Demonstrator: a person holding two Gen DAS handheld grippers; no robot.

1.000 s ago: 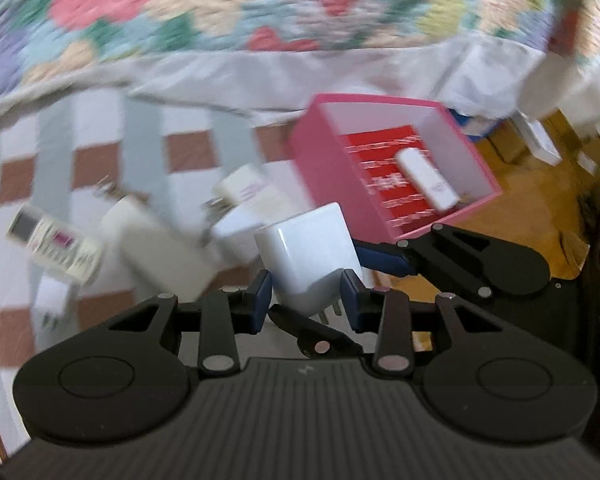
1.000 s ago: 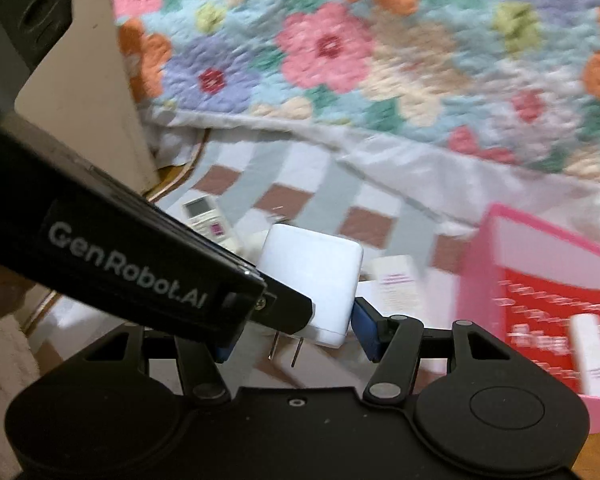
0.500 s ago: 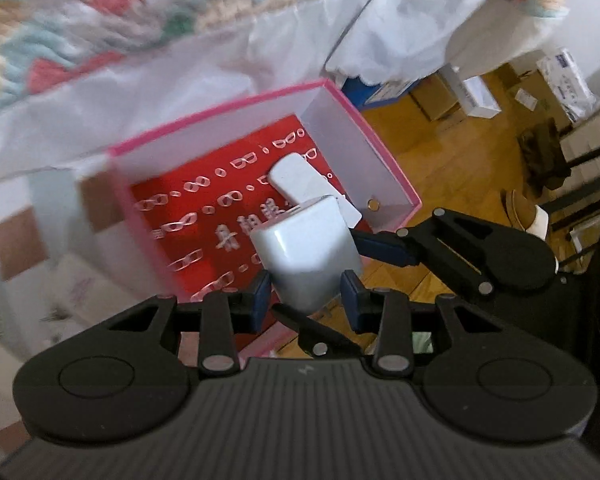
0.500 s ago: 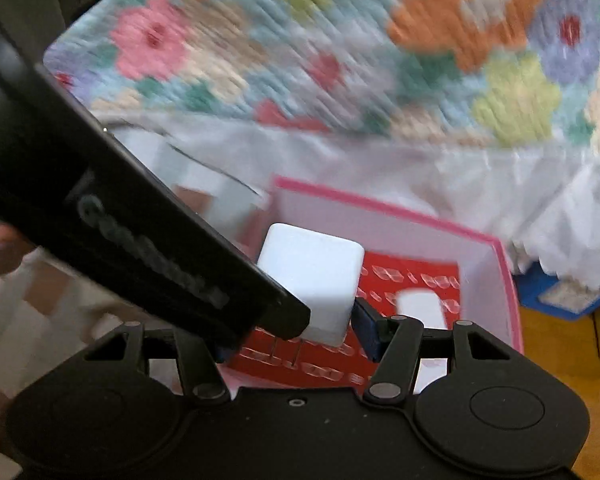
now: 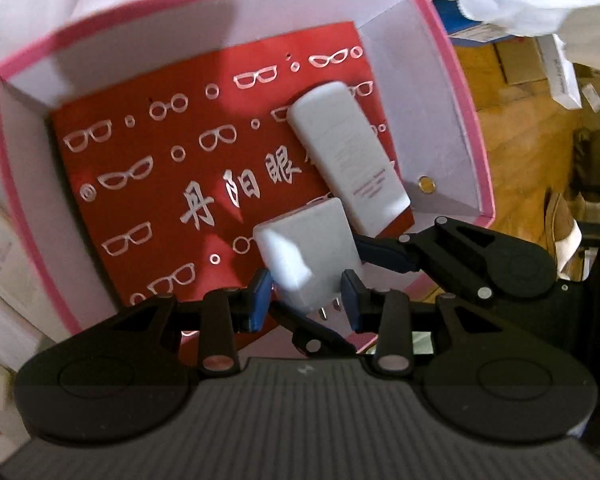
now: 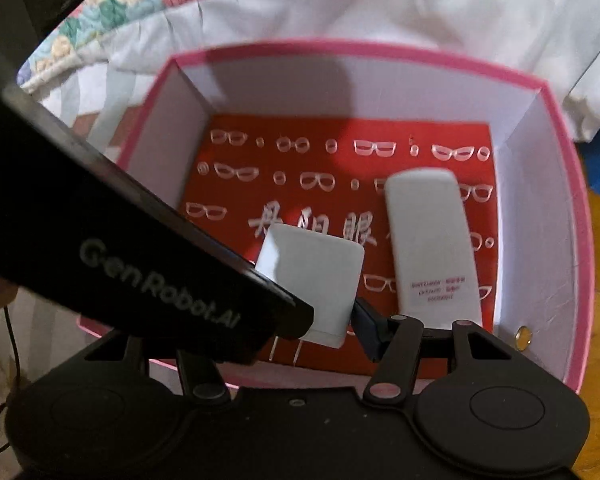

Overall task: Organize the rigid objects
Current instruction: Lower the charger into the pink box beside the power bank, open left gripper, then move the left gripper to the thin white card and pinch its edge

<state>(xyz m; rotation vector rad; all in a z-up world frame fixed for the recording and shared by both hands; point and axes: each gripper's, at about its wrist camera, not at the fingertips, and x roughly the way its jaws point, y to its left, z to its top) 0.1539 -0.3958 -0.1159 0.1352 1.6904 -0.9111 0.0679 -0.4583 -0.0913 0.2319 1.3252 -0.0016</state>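
A white plug charger (image 5: 309, 249) is held over the pink box (image 5: 466, 92), prongs toward me. My left gripper (image 5: 306, 296) and my right gripper (image 6: 320, 320) both close on it from the sides. In the right wrist view the charger (image 6: 312, 280) shows with the left gripper's black body covering its left edge and my left finger. A long white remote-like device (image 5: 346, 158) lies on the box's red glasses-print floor; it also shows in the right wrist view (image 6: 432, 248).
White cloth (image 6: 380, 4) and a flowered quilt (image 6: 100, 8) lie behind the box. Pale boxes (image 5: 0, 264) sit left of it. Wooden floor with cartons (image 5: 532, 92) is to the right. A small brass snap (image 5: 426, 185) sits on the box's flap.
Both grippers carried the charger from the checked cloth to the right and down over the pink box, which now fills both views.
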